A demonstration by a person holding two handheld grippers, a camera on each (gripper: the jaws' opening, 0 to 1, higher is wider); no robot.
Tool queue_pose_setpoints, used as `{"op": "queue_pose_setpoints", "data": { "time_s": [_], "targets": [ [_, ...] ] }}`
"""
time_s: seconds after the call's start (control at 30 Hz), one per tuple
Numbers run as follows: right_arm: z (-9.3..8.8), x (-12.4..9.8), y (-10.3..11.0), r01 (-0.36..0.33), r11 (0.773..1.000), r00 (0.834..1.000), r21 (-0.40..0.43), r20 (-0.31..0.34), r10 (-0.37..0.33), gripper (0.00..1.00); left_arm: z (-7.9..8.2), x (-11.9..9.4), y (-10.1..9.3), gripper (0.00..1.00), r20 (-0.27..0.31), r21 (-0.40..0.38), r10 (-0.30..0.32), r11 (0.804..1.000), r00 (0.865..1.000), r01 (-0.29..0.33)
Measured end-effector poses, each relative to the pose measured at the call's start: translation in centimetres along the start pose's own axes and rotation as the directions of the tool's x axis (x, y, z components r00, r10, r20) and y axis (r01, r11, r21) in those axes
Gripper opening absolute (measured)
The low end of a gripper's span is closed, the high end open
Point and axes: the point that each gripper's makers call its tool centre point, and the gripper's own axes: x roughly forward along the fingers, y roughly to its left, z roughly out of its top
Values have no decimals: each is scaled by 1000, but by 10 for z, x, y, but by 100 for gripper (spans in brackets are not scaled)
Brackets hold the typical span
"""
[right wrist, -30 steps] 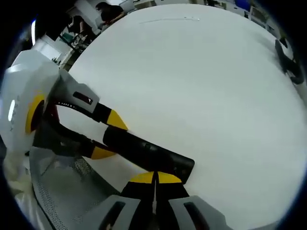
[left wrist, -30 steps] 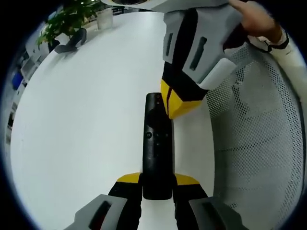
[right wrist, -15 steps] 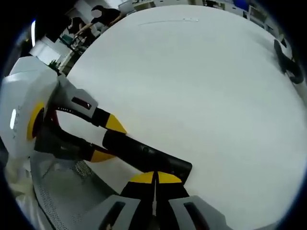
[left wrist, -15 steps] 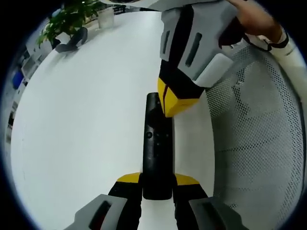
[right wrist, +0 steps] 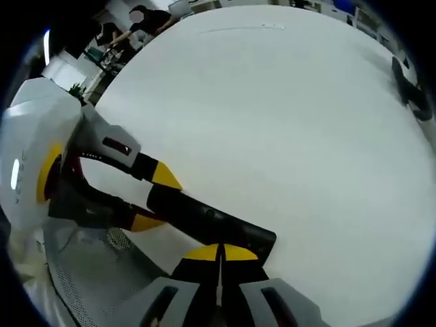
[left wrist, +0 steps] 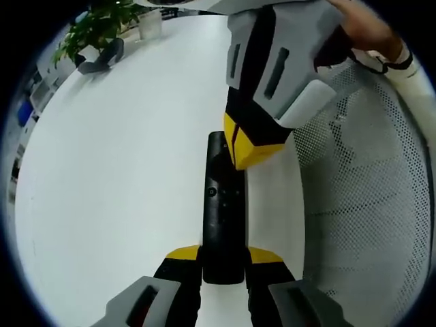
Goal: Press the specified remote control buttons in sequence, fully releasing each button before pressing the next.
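A long black remote [left wrist: 223,211] lies along the left gripper view, its near end clamped between the yellow tips of my left gripper [left wrist: 223,255], which is shut on it. My right gripper [left wrist: 246,150] comes down from the upper right with its jaws shut together, tips over the remote's far part; contact cannot be told. In the right gripper view the same remote [right wrist: 208,221] runs from lower centre toward the left. My right gripper [right wrist: 219,253] is shut just over its near end, and the left gripper [right wrist: 155,199] holds the far end.
The white table [left wrist: 122,170] spreads wide to the left. A potted plant [left wrist: 95,27] and a dark curved object [left wrist: 102,60] sit at its far edge. A white mesh chair [left wrist: 368,204] stands close on the right. A person's hand [left wrist: 368,30] holds the right gripper.
The right gripper's shut tips have edged slightly up the remote, toward its far end. The left gripper and the remote have stayed put.
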Motion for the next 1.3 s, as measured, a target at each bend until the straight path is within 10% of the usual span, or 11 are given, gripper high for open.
{"op": "queue_pose_setpoints", "data": {
  "time_s": [1.3],
  "targets": [
    [13,3,1,-25,998,997,57,72,21,0,0,0,0,22,39,16,39,999,998,-40]
  ]
}}
